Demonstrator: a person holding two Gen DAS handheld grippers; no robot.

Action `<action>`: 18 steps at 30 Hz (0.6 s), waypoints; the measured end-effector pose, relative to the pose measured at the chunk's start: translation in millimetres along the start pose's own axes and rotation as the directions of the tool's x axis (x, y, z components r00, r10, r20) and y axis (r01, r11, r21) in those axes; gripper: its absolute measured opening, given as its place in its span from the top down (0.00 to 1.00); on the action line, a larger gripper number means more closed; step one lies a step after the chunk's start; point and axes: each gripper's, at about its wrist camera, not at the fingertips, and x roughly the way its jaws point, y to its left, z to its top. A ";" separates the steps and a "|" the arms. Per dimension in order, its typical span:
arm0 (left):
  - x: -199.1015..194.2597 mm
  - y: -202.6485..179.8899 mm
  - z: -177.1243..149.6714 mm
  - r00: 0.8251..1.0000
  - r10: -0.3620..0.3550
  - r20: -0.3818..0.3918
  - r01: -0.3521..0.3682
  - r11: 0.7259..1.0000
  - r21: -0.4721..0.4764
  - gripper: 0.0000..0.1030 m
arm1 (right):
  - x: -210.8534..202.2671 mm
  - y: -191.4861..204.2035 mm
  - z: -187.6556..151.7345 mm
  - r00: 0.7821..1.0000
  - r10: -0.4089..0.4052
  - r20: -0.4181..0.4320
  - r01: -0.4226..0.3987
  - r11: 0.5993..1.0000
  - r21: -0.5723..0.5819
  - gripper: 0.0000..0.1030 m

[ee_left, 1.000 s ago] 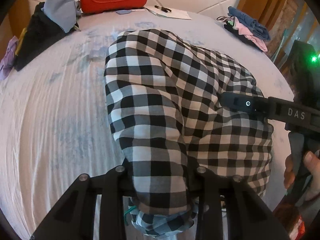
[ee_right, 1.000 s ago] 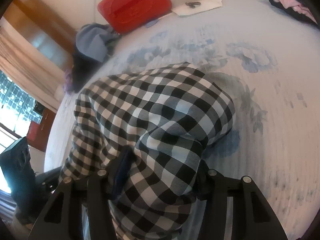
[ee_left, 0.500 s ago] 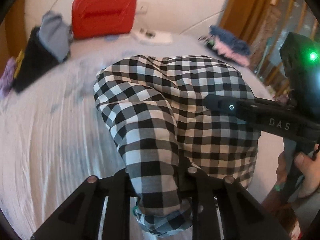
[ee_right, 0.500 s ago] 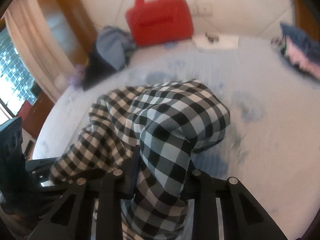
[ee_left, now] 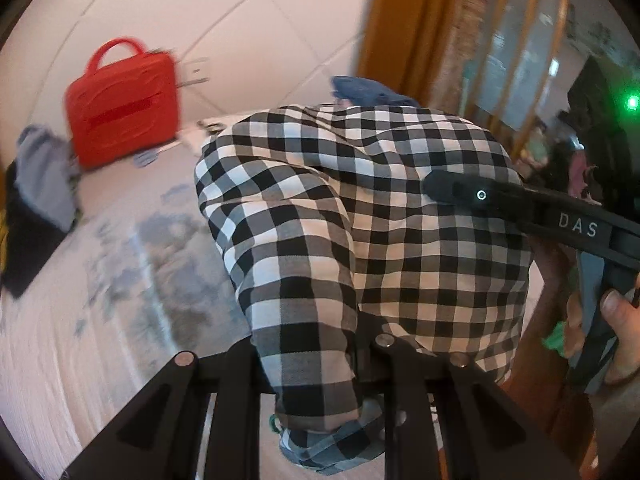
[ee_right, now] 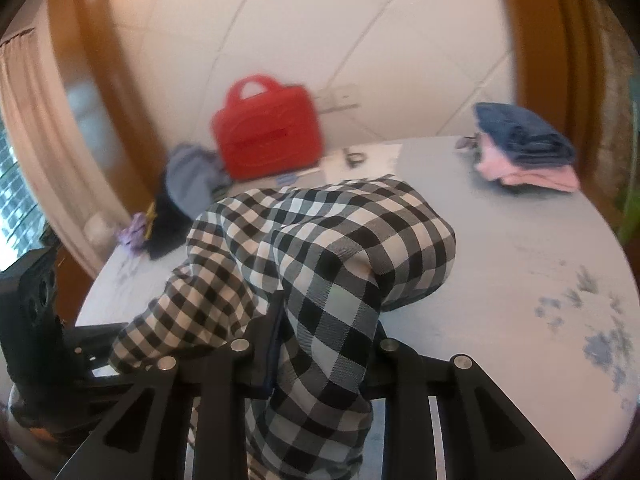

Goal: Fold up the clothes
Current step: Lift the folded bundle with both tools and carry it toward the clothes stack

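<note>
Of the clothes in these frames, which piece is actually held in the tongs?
The black-and-white checked garment: both the left tongs and right tongs grip it. The folded blue and pink stack lies untouched on the bed.

Pretty clearly a bedroom in someone's home: there's a bed with a pale sheet printed with blue flowers (ee_right: pixel 520 280), backed by a white padded headboard with diagonal seams (ee_right: pixel 320 32). A stack of folded blue and pink clothes (ee_right: pixel 524 148) and a red zip-up carry case (ee_right: pixel 268 128) sit on it, with orange-brown wooden trim (ee_right: pixel 536 40) and a beige curtain (ee_right: pixel 28 128) around.
</note>
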 end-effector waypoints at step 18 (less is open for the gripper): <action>97.0 -151.3 125.9 0.999 0.004 0.040 -0.005 1.000 0.012 0.83 | -56.1 -203.5 77.3 1.000 0.025 0.018 -0.025 1.000 -0.003 0.75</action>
